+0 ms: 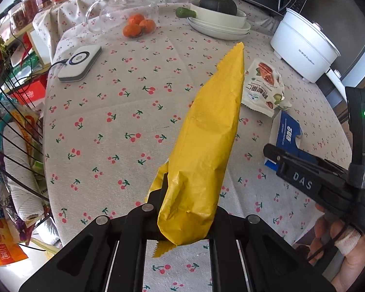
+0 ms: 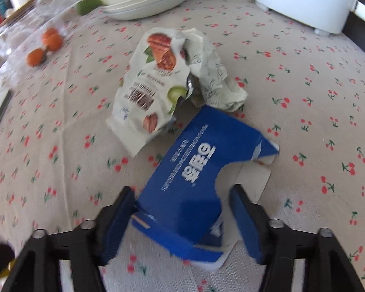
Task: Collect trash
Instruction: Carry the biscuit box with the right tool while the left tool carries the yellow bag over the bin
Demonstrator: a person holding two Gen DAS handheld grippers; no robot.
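My left gripper (image 1: 182,194) is shut on a long yellow wrapper (image 1: 206,136) and holds it above the cherry-print tablecloth (image 1: 109,121). My right gripper (image 2: 182,206) is open, its blue pads either side of a torn blue carton (image 2: 189,175) lying on the table; whether the pads touch it I cannot tell. The right gripper also shows at the right of the left wrist view (image 1: 311,180), by the carton (image 1: 287,136). A crumpled white nut packet (image 2: 158,85) lies just beyond the carton, also seen in the left wrist view (image 1: 262,85).
Stacked white plates (image 1: 219,28) holding a dark squash, a white electric pot (image 1: 304,46), tangerines (image 1: 138,25), a glass jug (image 1: 124,9) and a white device (image 1: 81,62) stand farther back. A wire rack (image 1: 12,121) with paper towels is at the left table edge.
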